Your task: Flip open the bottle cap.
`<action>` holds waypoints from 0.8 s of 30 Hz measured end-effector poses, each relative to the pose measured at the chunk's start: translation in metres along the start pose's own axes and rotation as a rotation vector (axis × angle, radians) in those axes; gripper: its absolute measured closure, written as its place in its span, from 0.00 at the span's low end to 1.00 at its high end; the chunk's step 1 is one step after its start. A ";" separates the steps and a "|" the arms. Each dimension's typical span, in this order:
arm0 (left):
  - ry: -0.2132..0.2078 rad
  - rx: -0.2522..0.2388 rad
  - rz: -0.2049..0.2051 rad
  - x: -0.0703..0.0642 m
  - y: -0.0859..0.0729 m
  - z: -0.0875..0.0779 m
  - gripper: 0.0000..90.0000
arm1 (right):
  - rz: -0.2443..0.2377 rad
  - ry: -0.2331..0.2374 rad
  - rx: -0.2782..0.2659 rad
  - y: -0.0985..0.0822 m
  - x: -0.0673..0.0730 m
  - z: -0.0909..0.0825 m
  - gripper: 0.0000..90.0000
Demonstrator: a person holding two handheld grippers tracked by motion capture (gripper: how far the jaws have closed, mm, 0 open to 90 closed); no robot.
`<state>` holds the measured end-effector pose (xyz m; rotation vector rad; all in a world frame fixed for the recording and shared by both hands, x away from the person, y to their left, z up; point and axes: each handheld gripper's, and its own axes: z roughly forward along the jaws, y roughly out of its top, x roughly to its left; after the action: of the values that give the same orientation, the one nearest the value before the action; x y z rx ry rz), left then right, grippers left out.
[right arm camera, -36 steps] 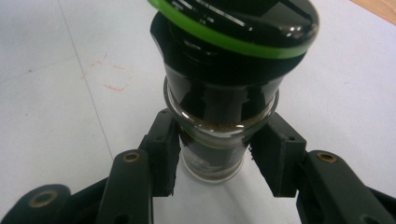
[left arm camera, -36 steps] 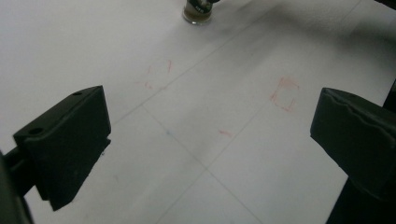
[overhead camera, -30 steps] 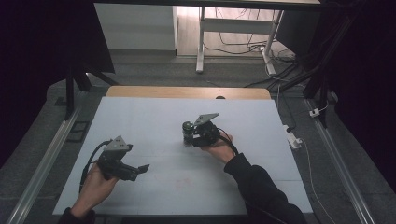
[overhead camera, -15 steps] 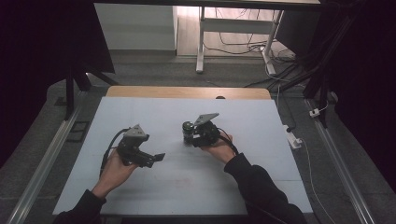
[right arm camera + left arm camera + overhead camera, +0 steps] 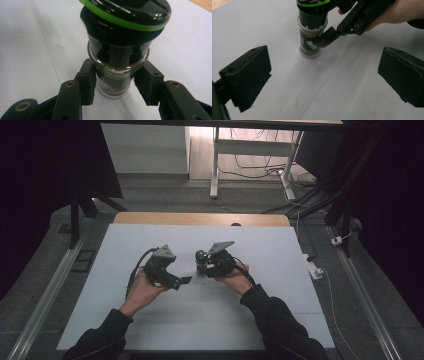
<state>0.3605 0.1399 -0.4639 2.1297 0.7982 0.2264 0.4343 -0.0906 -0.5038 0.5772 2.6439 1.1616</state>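
Observation:
A glass grinder jar (image 5: 201, 258) with a black cap and a green ring stands upright on the white table (image 5: 280, 245), near its middle. My right gripper (image 5: 204, 266) comes in from the right and is shut on the jar's glass body (image 5: 113, 72), below the cap; the pads (image 5: 88, 85) sit on either side of the glass. My left gripper (image 5: 184, 282) is a short way to the jar's left, pointing toward it. Its jaws stand wide open with nothing between them (image 5: 325, 75). Ahead of them are the jar (image 5: 312, 37) and the right gripper (image 5: 324, 41).
A wooden strip (image 5: 200, 218) runs along the table's far edge. Metal rails (image 5: 55, 285) flank the table on both sides. A white plug block (image 5: 314, 269) lies off the right edge. Faint red marks (image 5: 295, 101) show on the table surface.
My left gripper has moved right across the table, from near the left front toward the jar. The right gripper and the jar have stayed put.

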 end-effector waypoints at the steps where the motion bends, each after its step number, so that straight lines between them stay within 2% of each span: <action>1: -0.002 0.000 0.002 0.001 0.002 0.002 0.00 | 0.003 0.000 0.001 0.000 0.000 0.000 0.58; 4: 0.002 0.000 0.006 0.002 0.006 0.008 0.02 | 0.001 0.000 0.000 0.000 0.000 0.000 0.58; 9: 0.011 0.006 0.046 0.002 0.011 0.015 0.11 | 0.003 0.000 0.001 0.000 0.000 0.000 0.58; 11: 0.006 0.011 0.055 0.003 0.013 0.017 0.22 | -0.001 0.000 0.000 0.000 0.000 0.000 0.58; 12: 0.010 0.011 0.055 0.002 0.014 0.017 0.31 | -0.002 0.000 0.000 0.000 0.000 0.000 0.58; 13: 0.009 0.017 0.058 0.003 0.015 0.017 0.31 | -0.002 0.000 0.000 0.000 0.000 0.000 0.58; 16: 0.002 0.021 0.049 0.004 0.017 0.018 0.48 | -0.005 -0.001 0.002 0.000 0.000 0.000 0.58; 19: -0.024 0.029 0.034 0.005 0.019 0.020 0.76 | -0.005 -0.001 0.002 0.000 0.000 0.000 0.58; 20: -0.028 0.037 0.038 0.005 0.019 0.022 0.76 | -0.005 -0.001 0.002 0.000 0.000 0.000 0.58; 22: -0.022 0.051 0.048 0.004 0.019 0.025 0.87 | 0.000 -0.001 0.001 0.000 0.000 0.000 0.58; 23: -0.018 0.056 0.052 0.004 0.019 0.026 0.97 | 0.000 -0.001 0.001 0.000 0.000 0.000 0.58; 24: -0.015 0.060 0.055 0.004 0.019 0.028 0.97 | 0.000 -0.001 0.001 0.000 0.000 0.000 0.58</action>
<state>0.3840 0.1152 -0.4675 2.2094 0.7465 0.2181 0.4341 -0.0904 -0.5038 0.5776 2.6439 1.1591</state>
